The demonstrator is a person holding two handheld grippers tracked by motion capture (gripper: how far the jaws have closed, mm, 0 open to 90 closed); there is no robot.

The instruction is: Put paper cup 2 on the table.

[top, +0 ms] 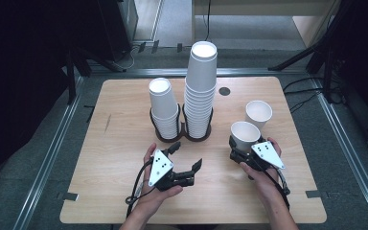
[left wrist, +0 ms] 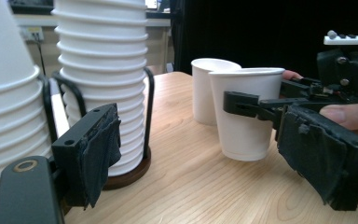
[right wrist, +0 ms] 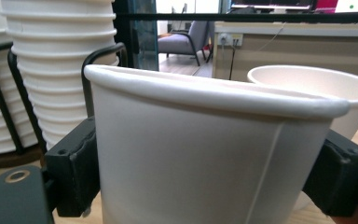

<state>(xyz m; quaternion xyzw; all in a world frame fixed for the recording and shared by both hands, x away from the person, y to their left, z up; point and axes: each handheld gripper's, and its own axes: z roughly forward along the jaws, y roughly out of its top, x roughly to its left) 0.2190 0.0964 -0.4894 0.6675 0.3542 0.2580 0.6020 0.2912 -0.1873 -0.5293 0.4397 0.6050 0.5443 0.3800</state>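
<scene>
My right gripper (top: 242,144) is shut on a white paper cup (top: 245,133), with one jaw on each side of its wall, at the right of the wooden table (top: 124,191). The right gripper view has this held cup (right wrist: 205,154) close up between the two jaws. It is upright in the left gripper view too, where the held cup (left wrist: 244,112) is at or just above the tabletop. A second loose cup (top: 258,114) stands right behind it. My left gripper (top: 188,157) is open and holds nothing, in front of the cup stacks.
A black two-ring holder (top: 182,132) at the table's middle carries a short cup stack (top: 163,108) and a taller stack (top: 201,86). A dark round cap (top: 224,91) sits in the tabletop at the back. Bare wood lies to the left and along the front edge.
</scene>
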